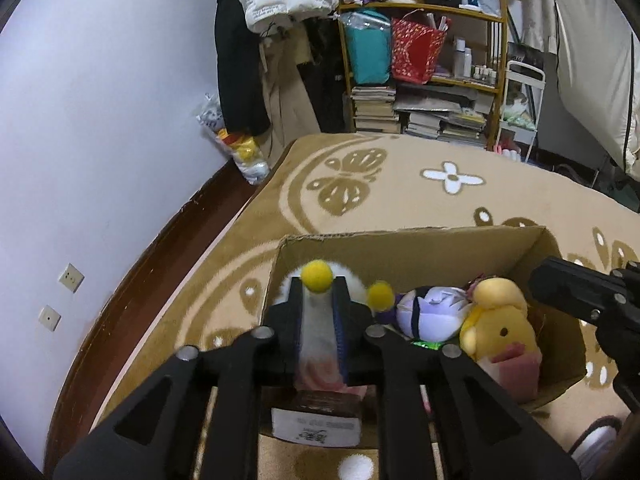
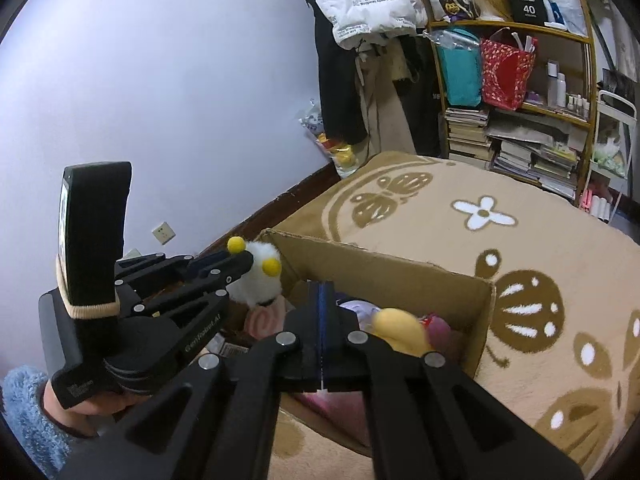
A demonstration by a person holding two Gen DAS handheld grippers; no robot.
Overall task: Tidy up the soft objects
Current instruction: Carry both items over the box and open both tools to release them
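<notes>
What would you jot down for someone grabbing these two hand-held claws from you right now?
Left gripper: shut on the white plush with yellow pompoms, held over the near-left corner of the cardboard box.
Right gripper: shut, holding nothing, hovering over the box.
Done: a yellow duck plush and a purple-and-white plush already lie in the box on the patterned rug.
Left: lower the white plush in and open the left gripper. Any other loose toys are out of view.

Matte black left tongs [image 2: 244, 258] with silver rivets and white lettering; blue-lined right tongs [image 2: 322, 300]; a fluffy blue sleeve [image 2: 24, 404] covers the wrist
</notes>
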